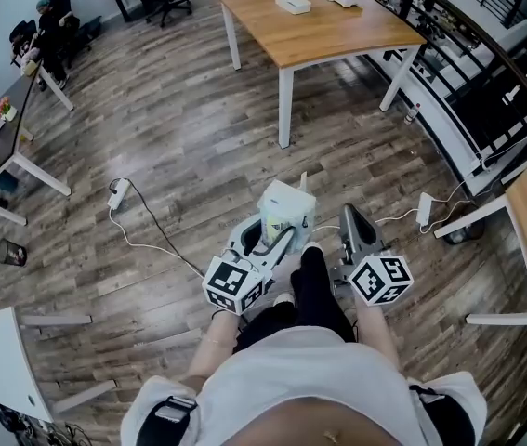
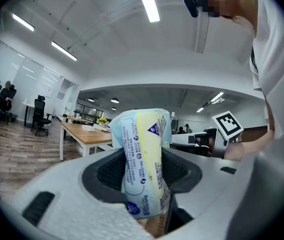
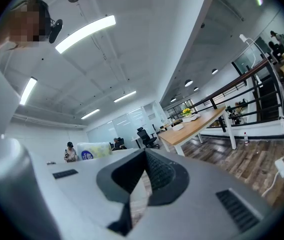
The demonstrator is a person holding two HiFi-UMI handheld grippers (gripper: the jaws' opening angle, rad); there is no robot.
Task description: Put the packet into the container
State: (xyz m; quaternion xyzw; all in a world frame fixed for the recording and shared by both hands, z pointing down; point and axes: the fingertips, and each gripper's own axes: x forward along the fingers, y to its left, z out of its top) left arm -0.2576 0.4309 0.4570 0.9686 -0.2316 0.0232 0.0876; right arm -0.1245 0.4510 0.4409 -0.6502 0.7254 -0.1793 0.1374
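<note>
A pale blue and yellow packet (image 2: 140, 149) stands upright between the black pads of my left gripper (image 2: 143, 170), which is shut on it. In the head view the packet (image 1: 285, 208) sticks out ahead of the left gripper (image 1: 269, 234), held above the wooden floor in front of the person's body. My right gripper (image 1: 350, 223) is beside it on the right, its jaws shut with nothing between them (image 3: 143, 159). The packet (image 3: 94, 150) also shows at the left of the right gripper view. No container is visible in any view.
A wooden table (image 1: 337, 37) with white legs stands ahead, with a white box (image 1: 292, 3) on it. Power strips (image 1: 118, 193) with cables lie on the floor to the left, and another (image 1: 425, 208) to the right. A black railing (image 1: 486, 82) runs along the right. White desks (image 1: 21, 170) stand at left.
</note>
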